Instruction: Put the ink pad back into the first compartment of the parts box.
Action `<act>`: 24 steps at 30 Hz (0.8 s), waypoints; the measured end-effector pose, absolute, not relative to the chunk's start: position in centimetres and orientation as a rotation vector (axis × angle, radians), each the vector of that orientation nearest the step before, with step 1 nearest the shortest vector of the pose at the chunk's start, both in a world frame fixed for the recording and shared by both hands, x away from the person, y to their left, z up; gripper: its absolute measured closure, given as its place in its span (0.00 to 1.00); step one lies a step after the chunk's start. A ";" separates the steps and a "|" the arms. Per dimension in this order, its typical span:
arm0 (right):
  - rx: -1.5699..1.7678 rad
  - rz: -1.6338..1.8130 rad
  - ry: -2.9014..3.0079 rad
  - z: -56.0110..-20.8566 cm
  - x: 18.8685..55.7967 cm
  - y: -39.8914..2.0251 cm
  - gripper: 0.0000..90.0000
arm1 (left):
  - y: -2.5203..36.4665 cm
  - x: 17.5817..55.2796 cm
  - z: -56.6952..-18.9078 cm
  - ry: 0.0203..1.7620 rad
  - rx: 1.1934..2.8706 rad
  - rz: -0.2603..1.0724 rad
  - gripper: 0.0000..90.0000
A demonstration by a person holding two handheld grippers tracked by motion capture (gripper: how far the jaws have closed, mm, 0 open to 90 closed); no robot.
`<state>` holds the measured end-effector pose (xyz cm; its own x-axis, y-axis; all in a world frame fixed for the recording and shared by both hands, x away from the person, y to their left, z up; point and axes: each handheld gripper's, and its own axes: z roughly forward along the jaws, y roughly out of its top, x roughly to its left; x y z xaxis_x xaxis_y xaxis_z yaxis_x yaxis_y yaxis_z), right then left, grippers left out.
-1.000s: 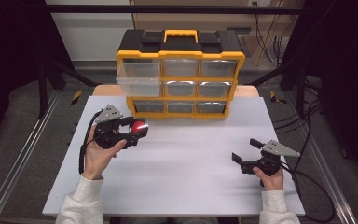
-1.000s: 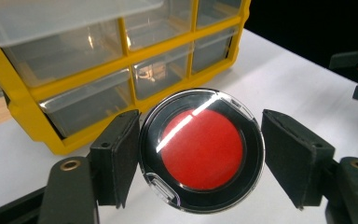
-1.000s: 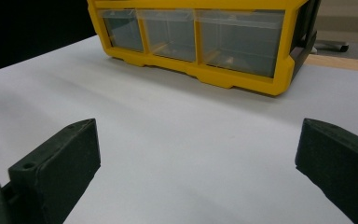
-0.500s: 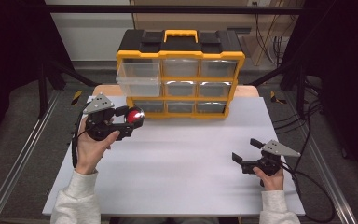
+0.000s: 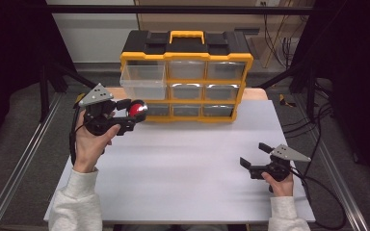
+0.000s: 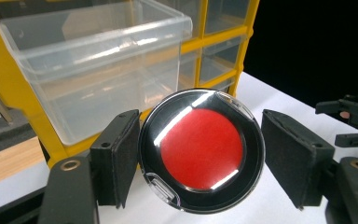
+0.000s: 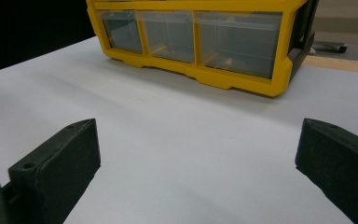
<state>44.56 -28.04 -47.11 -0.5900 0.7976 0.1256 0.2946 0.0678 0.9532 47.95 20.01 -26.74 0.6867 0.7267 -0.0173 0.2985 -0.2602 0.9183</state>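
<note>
Though glossy, round red-centred tin (image 6: pixel 201 149)

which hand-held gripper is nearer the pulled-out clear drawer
Left. The left hand-held gripper, clamping a red round case, sits just below the pulled-out drawer; the right hand-held gripper rests far across the table.

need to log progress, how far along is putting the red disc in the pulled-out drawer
Done: the top-left clear drawer of the yellow organizer stands pulled out, and the left gripper is shut on the round red disc, off the table. In hand: the disc sits just below and in front of that drawer. Left: probably lift it over the rim, release, push the drawer shut. The right gripper rests open, empty.
</note>
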 end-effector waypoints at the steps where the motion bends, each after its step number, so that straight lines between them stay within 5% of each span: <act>1: 1.082 1.541 1.918 -47.1 44.6 -28.1 0.00 | 20.0 48.0 -26.5 0.807 1.842 0.509 0.33; 24: 1.088 1.544 1.919 -47.1 44.6 -28.0 0.00 | 19.7 49.6 -22.5 0.812 1.807 0.540 0.33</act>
